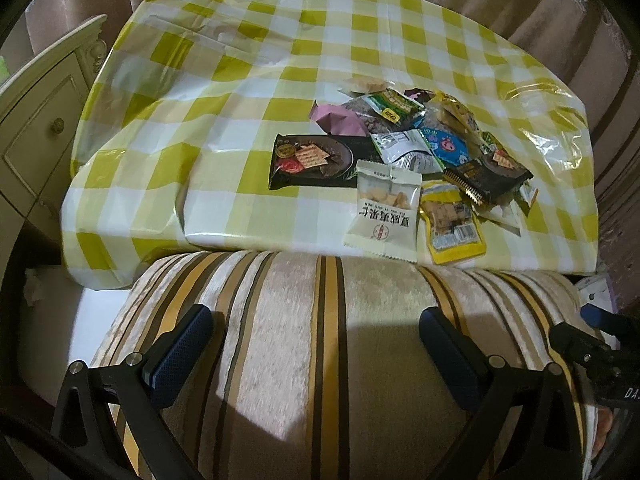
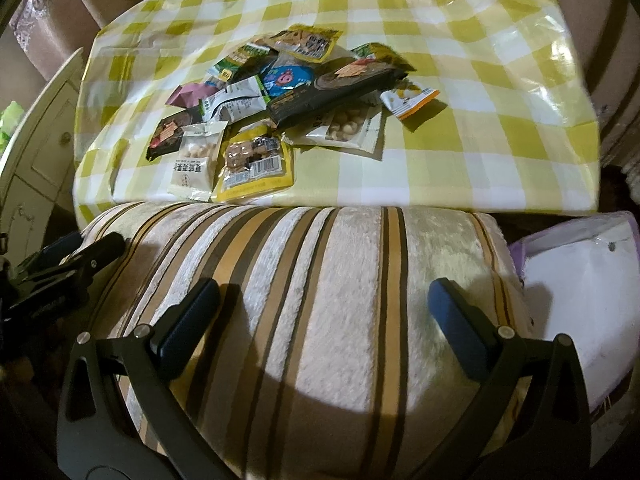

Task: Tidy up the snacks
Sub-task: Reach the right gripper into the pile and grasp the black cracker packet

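Note:
A loose pile of several snack packets (image 1: 404, 152) lies on a table under a yellow-and-white checked cloth (image 1: 260, 64). It holds a black cracker pack (image 1: 312, 160), a white nut packet (image 1: 386, 212) and a yellow packet (image 1: 450, 222) near the front edge. The pile also shows in the right wrist view (image 2: 280, 92). My left gripper (image 1: 316, 340) is open and empty, above a striped cushion, short of the table. My right gripper (image 2: 324, 316) is open and empty, also above the cushion.
A striped beige cushion (image 1: 312, 360) lies between the grippers and the table. A cream cabinet (image 1: 36, 132) stands at the left. A white bag (image 2: 580, 280) sits at the cushion's right. Curtains hang behind the table.

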`<move>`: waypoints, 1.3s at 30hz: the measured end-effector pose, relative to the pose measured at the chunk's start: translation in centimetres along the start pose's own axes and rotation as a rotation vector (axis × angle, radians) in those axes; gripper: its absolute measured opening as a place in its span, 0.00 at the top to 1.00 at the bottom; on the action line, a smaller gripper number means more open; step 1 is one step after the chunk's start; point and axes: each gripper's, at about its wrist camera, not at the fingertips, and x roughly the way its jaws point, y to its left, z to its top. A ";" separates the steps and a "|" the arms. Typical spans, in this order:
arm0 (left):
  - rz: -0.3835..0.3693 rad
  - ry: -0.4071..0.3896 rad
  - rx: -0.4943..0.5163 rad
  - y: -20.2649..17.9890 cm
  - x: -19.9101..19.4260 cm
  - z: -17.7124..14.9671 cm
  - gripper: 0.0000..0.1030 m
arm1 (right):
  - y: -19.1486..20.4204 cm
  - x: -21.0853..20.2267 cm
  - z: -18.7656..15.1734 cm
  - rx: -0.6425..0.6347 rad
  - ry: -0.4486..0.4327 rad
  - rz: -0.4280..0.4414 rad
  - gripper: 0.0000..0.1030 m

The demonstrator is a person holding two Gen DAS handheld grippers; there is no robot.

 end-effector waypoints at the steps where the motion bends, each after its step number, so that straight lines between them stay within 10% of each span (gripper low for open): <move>1: -0.005 0.001 -0.001 0.0 0.1 0.2 0.00 | -0.2 0.2 0.3 0.000 0.011 0.003 0.00; 28: -0.086 0.176 0.059 -3.9 9.3 7.0 0.36 | -2.5 4.6 9.6 0.279 -0.068 0.023 0.01; 39: -0.124 0.157 0.057 -4.4 9.0 7.2 0.51 | -3.2 6.8 12.4 0.417 -0.123 0.060 0.18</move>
